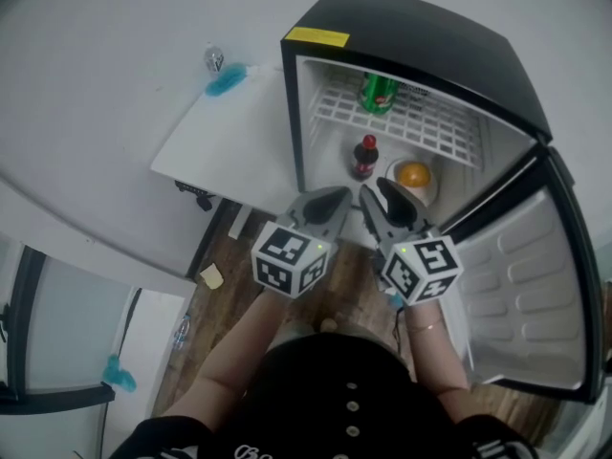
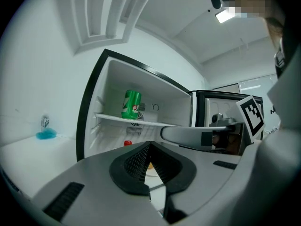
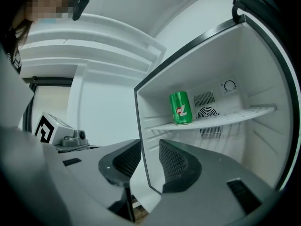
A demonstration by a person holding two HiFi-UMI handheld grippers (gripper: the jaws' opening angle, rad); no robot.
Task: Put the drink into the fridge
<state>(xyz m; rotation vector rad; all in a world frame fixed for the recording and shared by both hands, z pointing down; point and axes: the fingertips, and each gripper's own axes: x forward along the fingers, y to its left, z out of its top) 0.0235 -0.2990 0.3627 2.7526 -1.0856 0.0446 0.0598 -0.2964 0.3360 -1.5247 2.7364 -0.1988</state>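
Note:
The black mini fridge [image 1: 421, 27] stands open, its door [image 1: 535, 285] swung out to the right. A green can [image 1: 380, 92] [image 2: 131, 104] [image 3: 180, 108] stands upright on the white wire shelf [image 1: 421, 122]. Below it stands a dark bottle with a red cap [image 1: 364, 157], next to an orange [image 1: 413, 174] in a white bowl. Both grippers hover side by side just in front of the fridge's opening. The jaws of my left gripper [image 1: 335, 199] [image 2: 149, 147] meet at the tips with nothing in them. My right gripper [image 1: 381, 194] [image 3: 149, 152] has a gap between its pads and holds nothing.
A white counter [image 1: 229, 132] lies left of the fridge, with a blue object [image 1: 226, 81] and a small clear bottle [image 1: 212, 58] at its far edge. Wooden floor [image 1: 220, 256] shows below the grippers. A person's forearms and dark top fill the bottom of the head view.

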